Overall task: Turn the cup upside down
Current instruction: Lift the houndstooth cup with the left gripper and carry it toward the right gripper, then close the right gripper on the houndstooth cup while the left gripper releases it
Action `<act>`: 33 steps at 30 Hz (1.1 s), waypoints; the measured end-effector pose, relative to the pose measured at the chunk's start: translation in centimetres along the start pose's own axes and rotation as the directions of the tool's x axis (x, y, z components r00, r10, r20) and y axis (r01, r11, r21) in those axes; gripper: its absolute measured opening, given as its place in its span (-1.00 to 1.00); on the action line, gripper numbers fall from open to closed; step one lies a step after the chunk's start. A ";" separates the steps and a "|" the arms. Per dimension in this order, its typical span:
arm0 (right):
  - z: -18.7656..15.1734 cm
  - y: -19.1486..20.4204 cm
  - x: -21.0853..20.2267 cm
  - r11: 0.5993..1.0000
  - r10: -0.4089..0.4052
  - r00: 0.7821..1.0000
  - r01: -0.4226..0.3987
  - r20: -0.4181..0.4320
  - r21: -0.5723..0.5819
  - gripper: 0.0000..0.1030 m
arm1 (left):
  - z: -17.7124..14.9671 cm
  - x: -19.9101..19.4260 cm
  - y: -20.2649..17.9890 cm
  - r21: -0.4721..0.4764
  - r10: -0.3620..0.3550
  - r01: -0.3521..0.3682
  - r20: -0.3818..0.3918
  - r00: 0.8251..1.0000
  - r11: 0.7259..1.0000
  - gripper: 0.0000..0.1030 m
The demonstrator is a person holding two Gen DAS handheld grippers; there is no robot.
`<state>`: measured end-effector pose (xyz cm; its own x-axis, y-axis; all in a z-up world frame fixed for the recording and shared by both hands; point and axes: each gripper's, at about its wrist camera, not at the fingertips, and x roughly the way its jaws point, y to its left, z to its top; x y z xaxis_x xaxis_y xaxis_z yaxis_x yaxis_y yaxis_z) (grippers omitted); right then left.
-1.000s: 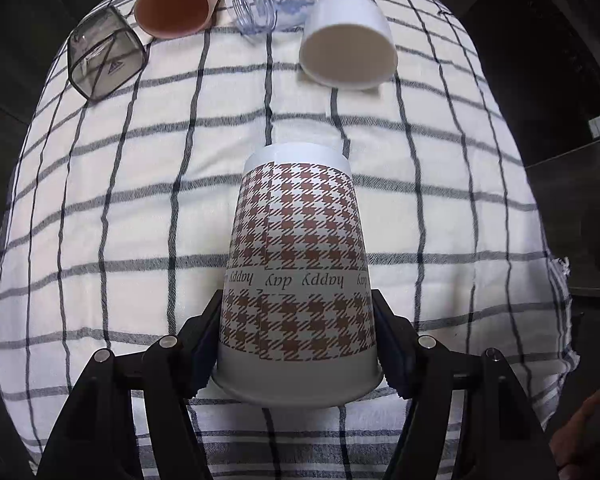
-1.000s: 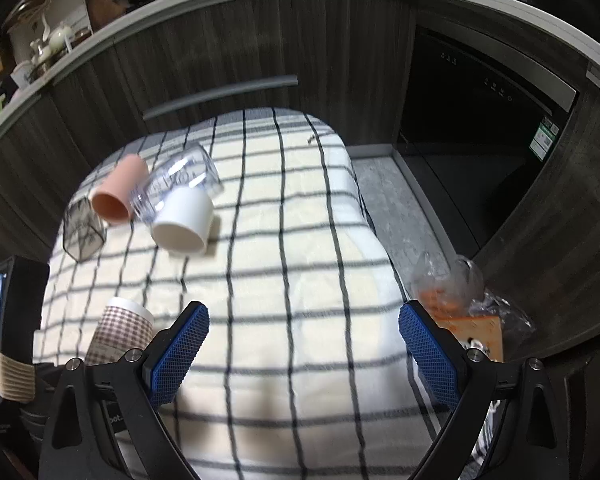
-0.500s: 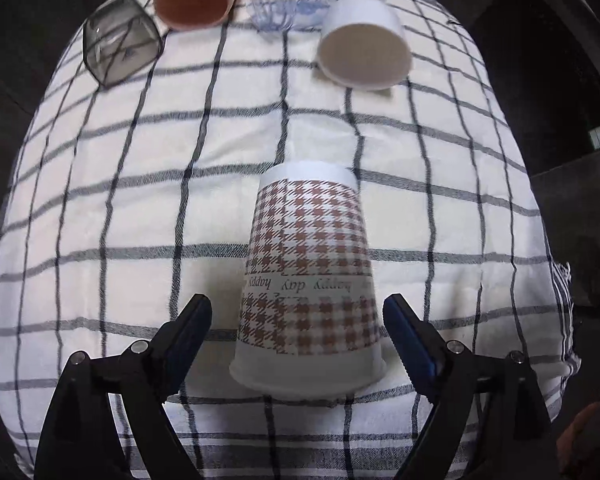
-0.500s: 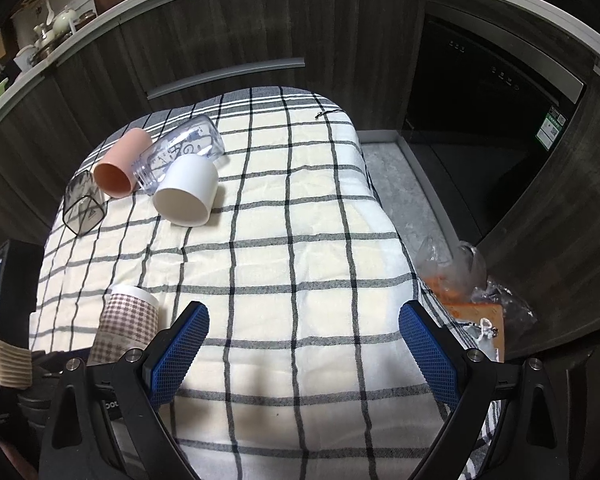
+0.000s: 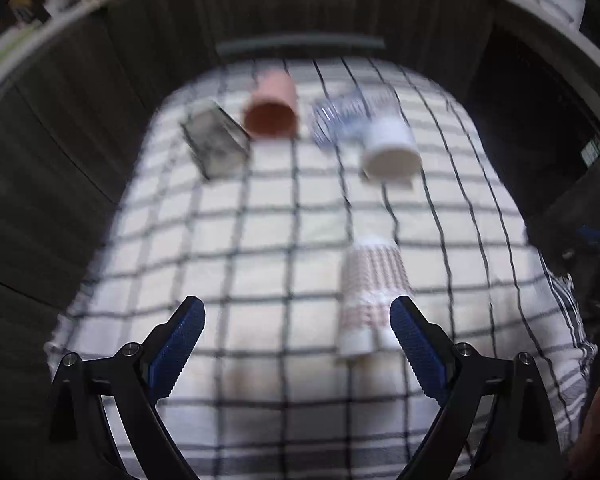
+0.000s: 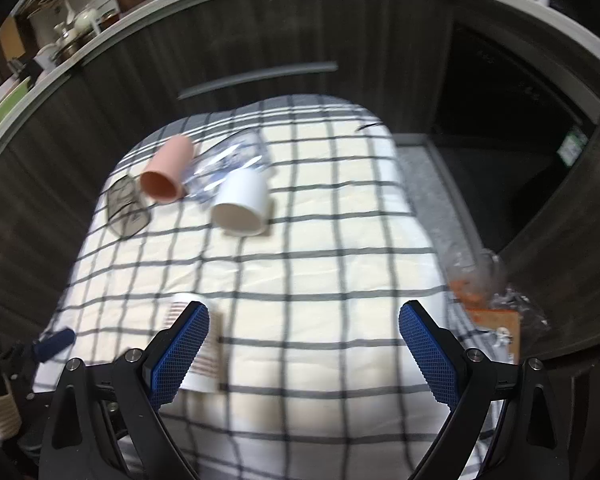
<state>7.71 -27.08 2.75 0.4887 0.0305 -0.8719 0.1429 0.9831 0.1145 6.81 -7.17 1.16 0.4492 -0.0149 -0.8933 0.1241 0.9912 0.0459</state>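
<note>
A brown houndstooth paper cup [image 5: 370, 296] stands upside down on the checked cloth [image 5: 260, 240], rim on the cloth. It is just inside my left gripper's right finger, not touched. My left gripper [image 5: 298, 344] is open and empty, pulled back from the cup. In the right wrist view the cup [image 6: 204, 344] is partly hidden behind the left finger of my right gripper [image 6: 304, 352], which is open and empty above the cloth. The left wrist view is blurred.
At the far end lie a pink cup [image 6: 166, 176], a clear bottle [image 6: 232, 160], a white cup [image 6: 240, 204] and a dark clear cup [image 6: 126, 208], all on their sides. Dark cabinets surround the table. A plastic bag [image 6: 484, 284] lies on the floor at right.
My left gripper opened, let go of the houndstooth cup and drew back and up; the cup stays upside down on the cloth. My right gripper shifted slightly.
</note>
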 end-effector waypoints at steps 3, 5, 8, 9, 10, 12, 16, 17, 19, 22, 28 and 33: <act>0.6 1.9 1.2 0.999 0.041 0.996 -0.042 -0.077 -0.013 0.86 | 0.3 -1.8 1.8 -0.029 0.059 -0.056 0.124 0.991 0.998 0.84; 1.2 3.0 2.5 0.997 0.078 0.985 -0.080 -0.154 -0.002 0.86 | 0.5 -2.5 3.5 -0.064 0.083 -0.073 0.170 0.982 0.995 0.86; 2.2 4.4 4.9 0.992 0.129 0.952 -0.126 -0.277 0.028 0.86 | 1.1 -2.9 5.9 -0.118 0.087 -0.064 0.200 0.976 0.991 0.88; 2.4 4.8 5.7 0.990 0.141 0.937 -0.136 -0.320 0.038 0.86 | 1.3 -2.9 6.6 -0.137 0.101 -0.074 0.207 0.973 0.988 0.88; 2.8 5.3 6.9 0.988 0.153 0.914 -0.145 -0.377 0.049 0.86 | 1.6 -3.0 7.6 -0.168 0.126 -0.089 0.219 0.968 0.982 0.88; 3.0 6.3 8.2 0.987 0.161 0.882 -0.152 -0.442 0.055 0.86 | 1.8 -3.0 8.6 -0.204 0.140 -0.091 0.236 0.962 0.975 0.88; 3.7 9.6 10.0 0.991 0.094 0.843 -0.133 -0.530 -0.035 0.85 | 2.5 -2.9 10.7 -0.265 0.133 -0.061 0.264 0.955 0.962 0.88; 3.9 10.2 10.5 0.990 0.081 0.835 -0.129 -0.544 -0.051 0.85 | 2.5 -2.9 11.0 -0.275 0.133 -0.057 0.266 0.955 0.960 0.90; 4.3 11.1 11.6 0.991 0.054 0.817 -0.114 -0.574 -0.070 0.85 | 2.7 -2.7 11.7 -0.295 0.133 -0.050 0.270 0.954 0.954 0.93; 4.5 11.9 13.0 0.991 0.023 0.785 -0.099 -0.619 -0.088 0.85 | 2.8 -2.2 12.8 -0.315 0.147 -0.055 0.276 0.950 0.947 0.94; 3.4 13.7 16.0 0.988 -0.040 0.714 -0.076 -0.699 -0.134 0.78 | 3.0 -1.1 13.7 -0.331 0.117 -0.022 0.271 0.955 0.943 0.94; 2.4 13.8 18.0 0.989 -0.077 0.670 -0.045 -0.738 -0.144 0.61 | 3.1 -0.1 14.0 -0.336 0.083 0.010 0.262 0.962 0.942 0.94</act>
<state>20.57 -13.39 -10.21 -0.3187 0.0782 -0.9446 -0.0042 0.9965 0.0839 11.22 6.35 3.26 0.6738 0.0339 -0.7381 -0.1764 0.9775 -0.1160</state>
